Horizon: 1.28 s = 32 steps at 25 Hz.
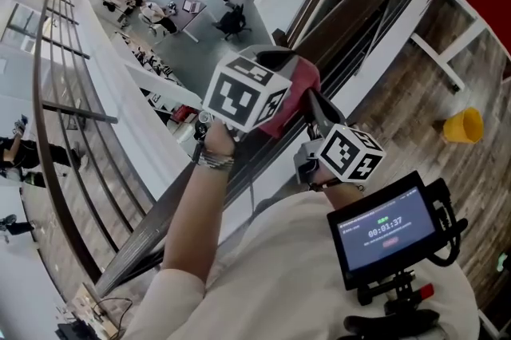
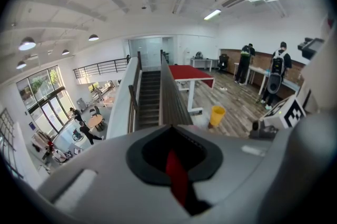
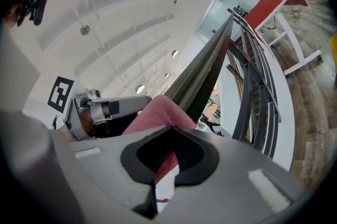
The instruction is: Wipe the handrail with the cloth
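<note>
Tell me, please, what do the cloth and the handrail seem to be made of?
The cloth: a soft textile, perhaps terry or microfibre. Its pink-red surface looks fuzzy and matte, and it bunches in folds.
The handrail: probably wood or a wood-look cap, smooth with a dull sheen. It is a flat dark brown strip, and no grain can be made out.

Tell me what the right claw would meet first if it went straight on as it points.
The cloth clamped in the right claw, bunched just ahead; beyond it probably the handrail, though depth is unclear.
</note>
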Each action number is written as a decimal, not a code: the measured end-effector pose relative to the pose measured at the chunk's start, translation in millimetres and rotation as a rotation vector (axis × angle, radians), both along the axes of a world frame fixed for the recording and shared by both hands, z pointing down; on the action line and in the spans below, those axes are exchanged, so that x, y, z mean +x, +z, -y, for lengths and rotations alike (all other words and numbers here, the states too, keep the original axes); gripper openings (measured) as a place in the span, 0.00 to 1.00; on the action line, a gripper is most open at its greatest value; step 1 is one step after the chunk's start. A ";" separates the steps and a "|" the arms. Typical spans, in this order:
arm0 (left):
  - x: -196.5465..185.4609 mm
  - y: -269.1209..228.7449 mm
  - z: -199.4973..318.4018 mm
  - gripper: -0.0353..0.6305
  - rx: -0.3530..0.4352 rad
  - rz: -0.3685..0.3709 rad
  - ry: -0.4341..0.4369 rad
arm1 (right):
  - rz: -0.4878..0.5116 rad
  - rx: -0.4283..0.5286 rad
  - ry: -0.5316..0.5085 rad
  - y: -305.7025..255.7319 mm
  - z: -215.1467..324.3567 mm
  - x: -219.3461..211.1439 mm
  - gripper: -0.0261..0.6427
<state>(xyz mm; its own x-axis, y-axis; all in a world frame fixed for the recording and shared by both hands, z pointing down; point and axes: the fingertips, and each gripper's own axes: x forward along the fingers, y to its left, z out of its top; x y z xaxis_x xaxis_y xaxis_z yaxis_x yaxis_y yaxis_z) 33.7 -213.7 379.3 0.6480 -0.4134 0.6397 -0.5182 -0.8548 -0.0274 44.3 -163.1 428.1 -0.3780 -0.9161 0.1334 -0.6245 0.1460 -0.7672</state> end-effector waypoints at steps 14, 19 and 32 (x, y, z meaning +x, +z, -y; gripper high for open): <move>-4.1 19.0 -3.3 0.06 0.002 0.014 -0.014 | 0.011 0.001 -0.036 19.8 -5.1 -6.4 0.03; -10.5 19.4 -4.3 0.06 0.005 0.021 -0.018 | 0.007 -0.003 -0.053 19.9 -6.6 -13.9 0.03; -22.3 19.4 -14.2 0.06 0.013 0.029 -0.023 | 0.002 -0.005 -0.075 19.5 -15.6 -25.3 0.03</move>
<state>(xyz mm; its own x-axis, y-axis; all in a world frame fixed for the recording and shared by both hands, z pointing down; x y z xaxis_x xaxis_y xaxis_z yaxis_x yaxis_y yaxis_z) 11.5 -199.5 398.7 0.6194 -0.4364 0.6525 -0.5367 -0.8421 -0.0537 19.0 -147.5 447.6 -0.4456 -0.8847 0.1373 -0.6108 0.1883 -0.7691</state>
